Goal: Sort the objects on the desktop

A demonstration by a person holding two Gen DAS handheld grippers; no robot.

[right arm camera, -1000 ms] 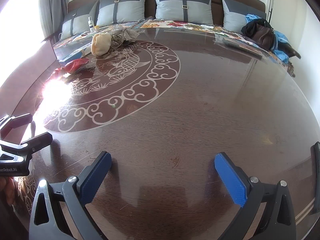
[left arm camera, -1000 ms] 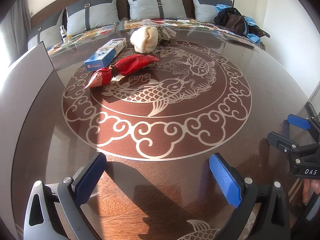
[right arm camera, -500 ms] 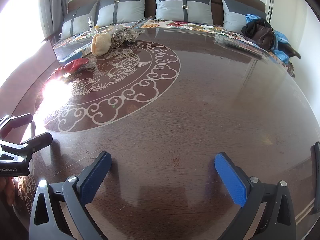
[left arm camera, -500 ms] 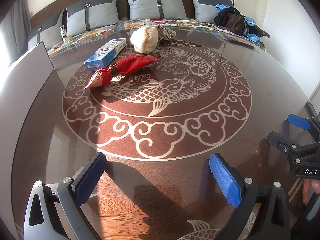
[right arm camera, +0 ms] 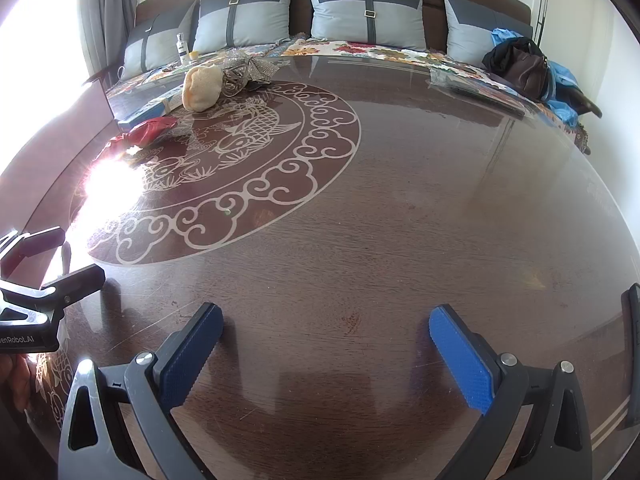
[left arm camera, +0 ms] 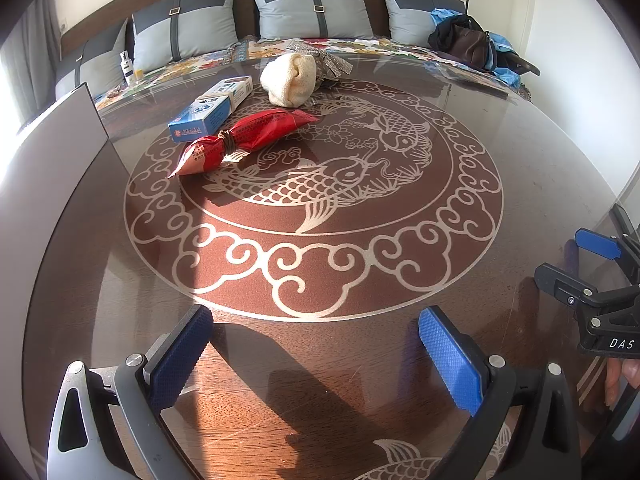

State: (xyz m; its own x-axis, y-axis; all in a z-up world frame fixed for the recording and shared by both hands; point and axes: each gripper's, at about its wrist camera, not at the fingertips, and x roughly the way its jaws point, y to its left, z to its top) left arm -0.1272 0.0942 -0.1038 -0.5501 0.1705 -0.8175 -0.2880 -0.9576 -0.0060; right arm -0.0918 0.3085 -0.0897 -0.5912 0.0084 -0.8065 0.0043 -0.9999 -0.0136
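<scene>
No movement; both grippers (left arm camera: 316,350) (right arm camera: 326,346) wide, empty

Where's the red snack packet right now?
In the left wrist view the red snack packet lies far-left on the table's fish medallion, just in front of the blue-and-white box and left of the cream knitted bundle, untouched.

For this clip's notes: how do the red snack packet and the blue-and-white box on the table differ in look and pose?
The red snack packet is soft and crinkled, cinched near one end by a dark band; the blue-and-white box is rigid with straight edges. The packet lies nearer the left claw, on the fish pattern; the box sits behind it, toward the sofa. Both lie flat on the table, ungripped, roughly parallel.
</scene>
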